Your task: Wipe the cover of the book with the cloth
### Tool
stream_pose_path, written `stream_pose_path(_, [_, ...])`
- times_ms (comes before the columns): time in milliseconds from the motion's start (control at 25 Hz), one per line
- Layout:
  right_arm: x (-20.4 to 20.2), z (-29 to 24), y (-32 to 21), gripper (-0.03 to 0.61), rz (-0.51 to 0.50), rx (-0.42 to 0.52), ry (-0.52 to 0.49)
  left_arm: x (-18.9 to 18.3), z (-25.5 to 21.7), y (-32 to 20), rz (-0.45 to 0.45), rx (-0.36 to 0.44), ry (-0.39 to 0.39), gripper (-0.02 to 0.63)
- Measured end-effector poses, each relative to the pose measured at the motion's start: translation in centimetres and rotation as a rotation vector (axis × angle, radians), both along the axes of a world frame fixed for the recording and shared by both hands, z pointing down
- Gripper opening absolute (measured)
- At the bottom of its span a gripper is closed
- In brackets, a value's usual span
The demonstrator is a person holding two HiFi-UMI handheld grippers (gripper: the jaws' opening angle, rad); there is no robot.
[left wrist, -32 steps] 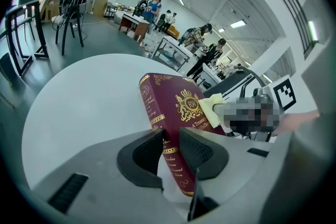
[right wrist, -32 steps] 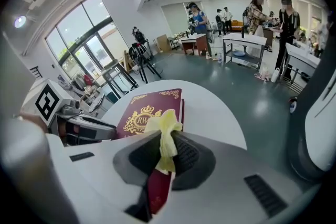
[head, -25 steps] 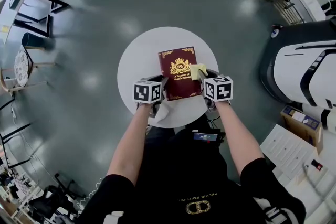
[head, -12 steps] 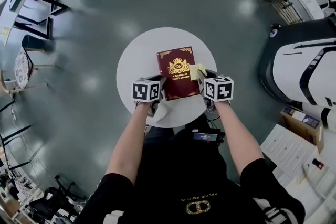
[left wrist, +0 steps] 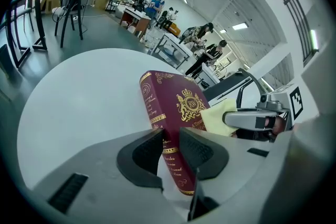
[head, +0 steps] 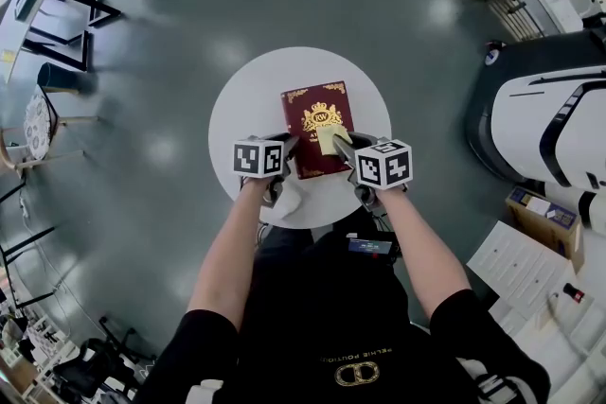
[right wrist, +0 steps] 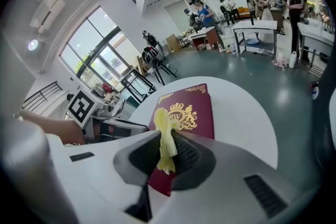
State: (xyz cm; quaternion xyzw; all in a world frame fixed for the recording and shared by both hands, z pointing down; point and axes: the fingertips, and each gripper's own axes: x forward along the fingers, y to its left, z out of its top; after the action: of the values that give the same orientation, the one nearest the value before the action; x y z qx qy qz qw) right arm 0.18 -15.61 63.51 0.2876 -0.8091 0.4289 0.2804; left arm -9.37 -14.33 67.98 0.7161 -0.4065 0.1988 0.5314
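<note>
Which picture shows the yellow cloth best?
The right gripper view: the cloth is close up, pinched in the right hand-held gripper. The left gripper view shows it as a yellow patch against the book; the head view, only a small spot.

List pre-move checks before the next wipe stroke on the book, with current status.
1. Left tool clamped on the book at its spine edge: ok.
2. Right tool pinching the yellow cloth: ok.
3. Cloth positioned over the cover: ok.
4. Cloth pressing on the cover: cannot tell.
5. Cover facing up, book on the white table: ok.
6. Rest of the cover free of other things: ok.
</note>
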Motion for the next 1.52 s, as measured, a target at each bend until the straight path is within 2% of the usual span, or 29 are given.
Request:
stream_pose_path(360, [-3.4,1.1,3.7,0.087,-0.098,-0.080,-0.040,0.0,0.2,0.0,0.003,-0.021,0.040,0.098])
stream_pose_path(680, [-4.6,2.2,4.5,0.087,-0.077,-0.103,-0.024,0.0,0.1,0.0,0.004,-0.023,0.046,0.098])
stream_pose_path(1120, [-3.8,3.2,3.9,0.087,-0.052,-0.041,0.074,0.0,0.1,0.1,0.003,-0.015,0.038,0.098])
stream_pose_path(1520, [-0.8,3.1,2.4,0.087,0.021,-0.025,0.093,-0.1,0.1,0.1,0.002,-0.012,0.043,0.098])
